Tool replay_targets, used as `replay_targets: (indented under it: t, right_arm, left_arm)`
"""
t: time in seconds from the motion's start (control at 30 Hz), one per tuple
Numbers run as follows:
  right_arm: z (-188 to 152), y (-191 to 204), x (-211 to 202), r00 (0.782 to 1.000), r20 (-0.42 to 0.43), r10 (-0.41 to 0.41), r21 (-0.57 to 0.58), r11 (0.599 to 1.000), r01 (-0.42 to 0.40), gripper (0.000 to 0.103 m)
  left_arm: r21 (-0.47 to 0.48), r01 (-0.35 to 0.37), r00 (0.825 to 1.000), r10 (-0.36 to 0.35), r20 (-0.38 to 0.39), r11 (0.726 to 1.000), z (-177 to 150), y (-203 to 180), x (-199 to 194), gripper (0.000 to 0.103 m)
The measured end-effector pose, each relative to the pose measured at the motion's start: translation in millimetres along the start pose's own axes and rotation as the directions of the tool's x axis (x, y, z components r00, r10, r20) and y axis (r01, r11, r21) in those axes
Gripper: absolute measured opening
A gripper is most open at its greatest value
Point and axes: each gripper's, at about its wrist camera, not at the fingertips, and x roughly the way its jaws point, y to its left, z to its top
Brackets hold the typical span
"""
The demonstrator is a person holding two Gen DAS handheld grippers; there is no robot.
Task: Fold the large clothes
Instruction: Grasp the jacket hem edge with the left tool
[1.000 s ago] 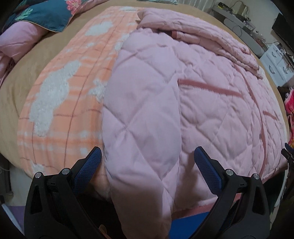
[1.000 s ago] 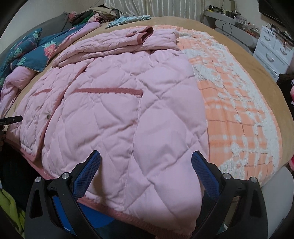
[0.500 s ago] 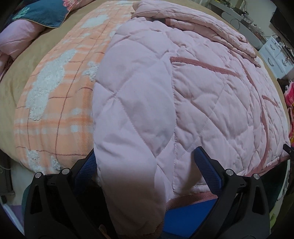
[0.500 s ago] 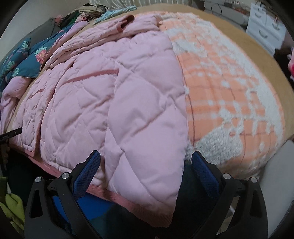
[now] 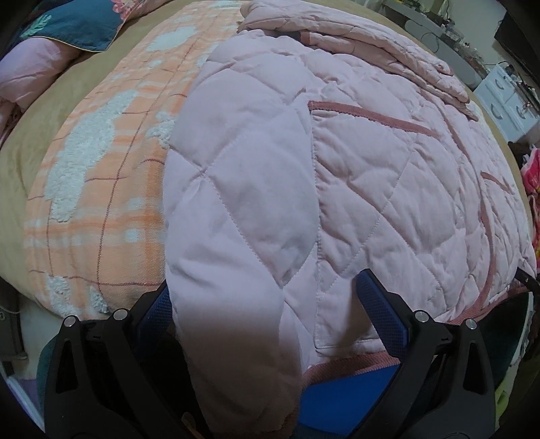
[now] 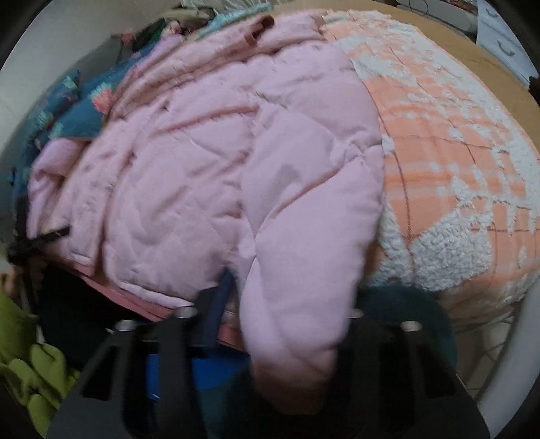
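Jacket hem between just-closing right claw.

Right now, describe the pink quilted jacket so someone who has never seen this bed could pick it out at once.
Start at the tan bed and find the orange plaid blanket with fluffy white patches spread over it. On that blanket lies the pale pink diamond-quilted jacket, its hem at the near edge. Unlike the dark teal floral bedding behind, it is plain pink with darker rose trim.

Tan bed, orange plaid blanket, white drawers at right.
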Motion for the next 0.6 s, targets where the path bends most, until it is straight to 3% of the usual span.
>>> replay_targets:
  t: [0.07, 0.23, 0.47, 0.6]
  right_arm:
    - [2.2, 7.2, -8.2, 0.999, 0.035, 0.012, -0.024, 1.000, -0.011, 0.024]
    - [16.5, 26.6, -32.8, 0.991, 0.128, 0.026, -0.075, 0.997, -0.017, 0.020]
    - [30.3, 36.9, -52.3, 0.976, 0.215, 0.047, -0.091, 0.995, -0.028, 0.018]
    - [35.8, 37.7, -56.3, 0.969, 0.240, 0.062, -0.084, 0.996, -0.042, 0.018]
  left_arm:
    - [0.013, 0.023, 1.000, -0.023, 0.002, 1.000, -1.3, -2.8, -0.6, 0.092]
    - [0.020, 0.048, 0.999, -0.049, 0.016, 0.999, -3.0, -4.8, -4.0, 0.070]
    - [0.028, 0.038, 0.998, -0.039, 0.046, 0.999, -7.3, -4.3, -14.0, 0.024]
    - [0.029, 0.061, 0.995, -0.063, 0.071, 0.998, -8.5, -1.7, -23.3, 0.014]
